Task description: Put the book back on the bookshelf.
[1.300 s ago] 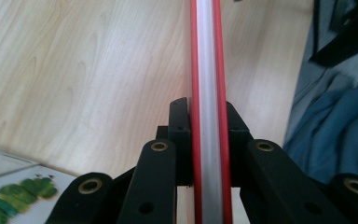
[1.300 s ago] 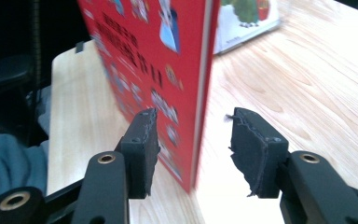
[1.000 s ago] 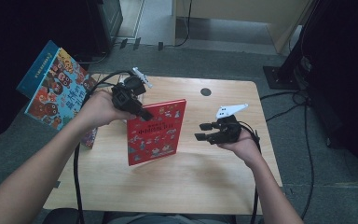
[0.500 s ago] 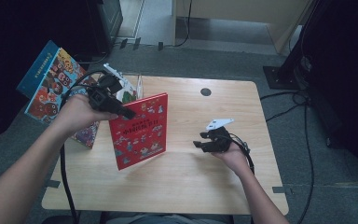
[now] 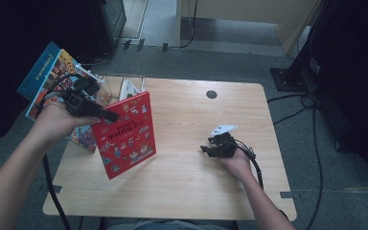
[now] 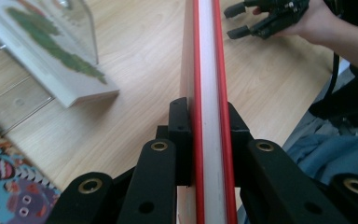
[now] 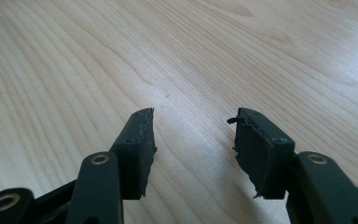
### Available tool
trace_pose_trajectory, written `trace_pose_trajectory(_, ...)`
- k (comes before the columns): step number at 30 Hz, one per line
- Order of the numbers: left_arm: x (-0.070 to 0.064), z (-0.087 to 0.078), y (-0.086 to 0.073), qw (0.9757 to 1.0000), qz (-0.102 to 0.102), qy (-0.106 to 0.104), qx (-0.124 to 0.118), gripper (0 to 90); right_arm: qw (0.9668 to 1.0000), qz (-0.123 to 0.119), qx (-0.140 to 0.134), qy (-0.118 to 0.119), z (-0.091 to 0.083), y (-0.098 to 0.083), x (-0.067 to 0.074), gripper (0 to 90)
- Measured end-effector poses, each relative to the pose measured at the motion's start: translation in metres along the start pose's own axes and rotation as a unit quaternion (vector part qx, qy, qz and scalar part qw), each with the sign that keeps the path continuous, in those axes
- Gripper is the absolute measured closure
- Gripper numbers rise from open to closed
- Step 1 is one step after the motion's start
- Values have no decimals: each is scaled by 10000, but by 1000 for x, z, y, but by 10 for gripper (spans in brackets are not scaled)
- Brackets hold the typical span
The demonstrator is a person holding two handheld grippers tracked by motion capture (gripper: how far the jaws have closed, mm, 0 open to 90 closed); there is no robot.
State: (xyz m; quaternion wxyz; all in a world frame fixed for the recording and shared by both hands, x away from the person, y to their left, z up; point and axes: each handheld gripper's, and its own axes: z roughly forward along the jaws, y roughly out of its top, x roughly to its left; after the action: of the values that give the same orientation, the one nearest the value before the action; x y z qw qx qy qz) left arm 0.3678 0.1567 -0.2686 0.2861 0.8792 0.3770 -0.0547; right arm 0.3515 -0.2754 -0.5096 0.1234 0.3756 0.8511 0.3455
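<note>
The left gripper (image 5: 106, 115) clamped the red book (image 5: 127, 134) by its upper edge, holding it upright over the table (image 5: 191, 191) near the left side. The right gripper (image 5: 206, 149) hung empty, jaws parted, above bare wood. The cover carried cartoon pictures.

the left gripper (image 5: 106, 115) carries the red book (image 5: 127, 134) leftward across the table (image 5: 182, 191), from the middle toward the rack of books (image 5: 129, 88) at the left edge. the right gripper (image 5: 210, 147) sinks lower, closer to the bare wood.
</note>
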Motion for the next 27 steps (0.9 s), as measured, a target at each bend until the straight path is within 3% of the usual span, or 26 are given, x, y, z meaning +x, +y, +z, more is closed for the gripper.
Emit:
trace_pose_trajectory(7,21,-19,-25,9982,-536,118,-235,802,9999,27,-122,-111,4,-2,-5,479)
trace_pose_trajectory(13,37,-35,-44,9946,-926,202,-428,801,9994,-4,-318,-168,8,-4,-4,453)
trace_pose_trajectory(19,52,-48,-58,9892,-1335,330,-508,801,9981,-18,-592,-162,11,-10,-3,428)
trace_pose_trajectory(27,76,-63,-62,9795,-1841,560,-592,800,9980,-14,-597,-183,11,-10,-3,425)
